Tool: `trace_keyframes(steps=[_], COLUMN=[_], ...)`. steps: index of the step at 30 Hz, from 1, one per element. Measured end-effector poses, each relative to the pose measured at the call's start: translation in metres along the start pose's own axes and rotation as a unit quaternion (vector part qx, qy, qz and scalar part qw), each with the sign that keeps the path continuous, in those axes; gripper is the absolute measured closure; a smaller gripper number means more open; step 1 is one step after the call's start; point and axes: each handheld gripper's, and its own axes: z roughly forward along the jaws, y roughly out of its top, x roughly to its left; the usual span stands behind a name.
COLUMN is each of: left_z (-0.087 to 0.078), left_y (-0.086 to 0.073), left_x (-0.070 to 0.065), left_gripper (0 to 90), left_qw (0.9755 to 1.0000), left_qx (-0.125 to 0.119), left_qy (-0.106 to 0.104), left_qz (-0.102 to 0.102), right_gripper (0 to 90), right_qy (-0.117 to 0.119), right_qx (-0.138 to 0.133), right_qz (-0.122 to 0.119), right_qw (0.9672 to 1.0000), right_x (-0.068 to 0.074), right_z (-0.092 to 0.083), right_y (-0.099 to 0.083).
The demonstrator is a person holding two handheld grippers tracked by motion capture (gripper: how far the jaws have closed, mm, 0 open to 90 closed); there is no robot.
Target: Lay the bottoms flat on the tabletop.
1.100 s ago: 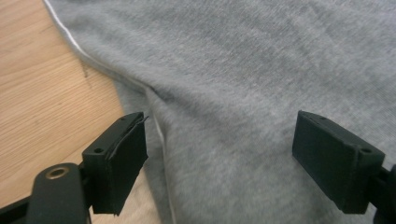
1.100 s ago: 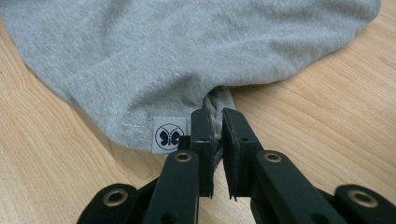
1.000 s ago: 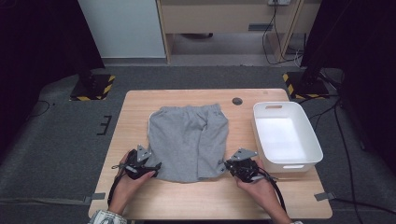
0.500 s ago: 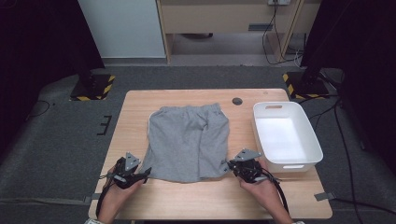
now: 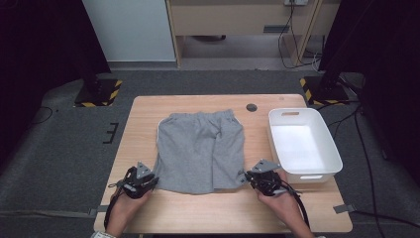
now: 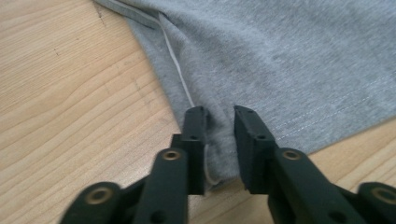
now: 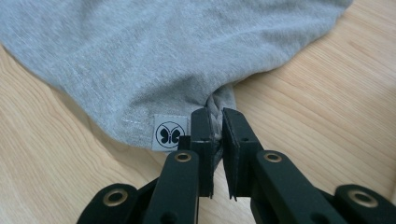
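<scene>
While I'm watching the bottom of the high view, my right gripper is clamping a bunched bit of the grey shorts at their lower right hem corner, jaws nearly closed on the cloth beside a small butterfly label. My left gripper is straddling the lower left corner, jaws narrowly apart around the fabric. Shorts are lying flat mid-table. White bin is sitting at centre right, small dark disc above them.
</scene>
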Motion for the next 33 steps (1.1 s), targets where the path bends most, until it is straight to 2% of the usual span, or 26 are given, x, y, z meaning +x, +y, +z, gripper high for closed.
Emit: trace_keyframes(steps=[3, 7, 12, 24, 33], left_z=[0.0, -0.002, -0.004, -0.001, 0.004], left_y=[0.002, 0.002, 0.002, 0.001, 0.003], left_x=[-0.001, -0.002, 0.001, 0.006, 0.006], left_gripper=[82.9, 84.4, 84.8, 84.8, 85.0], left_qw=[0.9999, 0.9995, 0.9994, 0.9992, 0.999], left_qx=[0.005, 0.006, 0.0, 0.005, 0.011], left_qy=[0.009, 0.023, 0.031, 0.038, 0.041], left_qz=[0.011, 0.021, 0.016, 0.012, 0.017], right_gripper=[83.4, 83.4, 83.4, 83.5, 83.5], right_qy=[-0.006, -0.017, -0.03, -0.045, -0.058], right_qx=[0.001, 0.007, 0.013, 0.022, 0.032], right_qz=[-0.002, -0.019, -0.031, -0.031, -0.043], right_qw=[1.0, 0.9997, 0.999, 0.9983, 0.9968], right_x=[-0.002, 0.0, -0.002, -0.009, -0.011], right_z=[-0.004, -0.01, -0.015, -0.023, -0.032], right_y=[-0.003, -0.008, -0.012, -0.023, -0.031])
